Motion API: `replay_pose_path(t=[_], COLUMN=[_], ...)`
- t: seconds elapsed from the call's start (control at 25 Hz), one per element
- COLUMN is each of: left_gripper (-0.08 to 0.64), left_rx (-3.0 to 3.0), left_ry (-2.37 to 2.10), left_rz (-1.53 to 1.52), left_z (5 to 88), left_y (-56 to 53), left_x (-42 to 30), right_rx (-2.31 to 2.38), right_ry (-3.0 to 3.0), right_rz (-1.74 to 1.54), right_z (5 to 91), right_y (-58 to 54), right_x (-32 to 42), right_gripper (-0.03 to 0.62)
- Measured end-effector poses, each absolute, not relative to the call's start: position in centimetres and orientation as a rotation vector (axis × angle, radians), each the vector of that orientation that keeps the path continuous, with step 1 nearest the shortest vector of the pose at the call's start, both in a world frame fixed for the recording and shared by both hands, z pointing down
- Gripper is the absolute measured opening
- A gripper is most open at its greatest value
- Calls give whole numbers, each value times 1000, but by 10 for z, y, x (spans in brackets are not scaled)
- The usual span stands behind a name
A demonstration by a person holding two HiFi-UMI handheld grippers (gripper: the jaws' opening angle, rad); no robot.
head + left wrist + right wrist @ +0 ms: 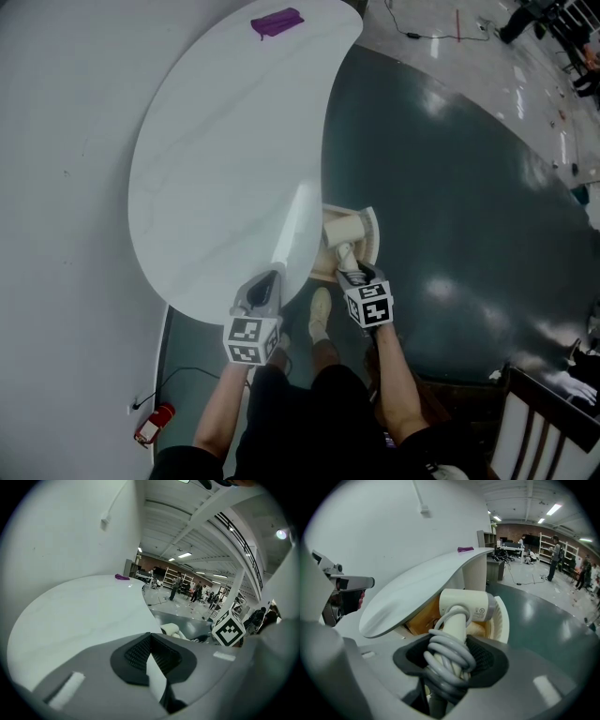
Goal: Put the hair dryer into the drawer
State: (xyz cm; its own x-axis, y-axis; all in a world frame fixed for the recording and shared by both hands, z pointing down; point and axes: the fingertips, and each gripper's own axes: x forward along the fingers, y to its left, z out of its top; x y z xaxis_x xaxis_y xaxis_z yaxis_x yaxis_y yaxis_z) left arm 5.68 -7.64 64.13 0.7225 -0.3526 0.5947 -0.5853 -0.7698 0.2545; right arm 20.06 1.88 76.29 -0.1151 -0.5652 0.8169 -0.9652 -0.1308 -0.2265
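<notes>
The cream hair dryer [343, 230] [464, 604] hangs head-first over the open drawer [371, 228] [505, 620], which is pulled out from under the white tabletop [225, 169]. My right gripper [350, 268] [450, 667] is shut on its handle, which has the grey cord [446, 660] coiled around it. The drawer has a curved cream front and a tan wooden inside. My left gripper [268, 281] [151, 660] sits at the table's near edge, left of the drawer. Its tips meet with nothing held. In the left gripper view the dryer [169, 630] shows beyond the table edge.
A small purple object [277, 22] [465, 549] lies at the table's far end. A white wall runs along the left. The floor [450, 187] is dark green, with a wooden chair [534, 422] at lower right and a red item [153, 424] by the wall. People stand far off.
</notes>
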Motion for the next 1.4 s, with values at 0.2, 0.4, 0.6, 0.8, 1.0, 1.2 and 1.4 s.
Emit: replay_pose_path(t=[0.2,0.4,0.6,0.8,1.0,1.2,1.4], left_gripper=[6,6,6,6,6,6,6], left_rx=[2492,2500,2502,2504,2499,2490,2487], left_ry=[-697,-663,-631,-616,-615,-618,-631], left_rz=[753,767,789,800,808,818,806], left_z=[652,657,663,669,672,676,669], left_y=[-77,-75,-79,-81,-84,-82,-82], left_x=[64,72,76,81,83,82,83], right_rx=[1696,1696,1681,1657,1627,1611,1593], right_ry=[-1675,-1651,-1632,-1608,-1573,-1501,-1470], right_rz=[1196,1225,1256,1295,1335,1412,1425], right_z=[773,781,792,805,813,817,817], right_y=[16,16,9,8,6,8,6], right_x=[196,193,189,188,190,193,194], right_gripper=[219,219,219,219,219,221,219])
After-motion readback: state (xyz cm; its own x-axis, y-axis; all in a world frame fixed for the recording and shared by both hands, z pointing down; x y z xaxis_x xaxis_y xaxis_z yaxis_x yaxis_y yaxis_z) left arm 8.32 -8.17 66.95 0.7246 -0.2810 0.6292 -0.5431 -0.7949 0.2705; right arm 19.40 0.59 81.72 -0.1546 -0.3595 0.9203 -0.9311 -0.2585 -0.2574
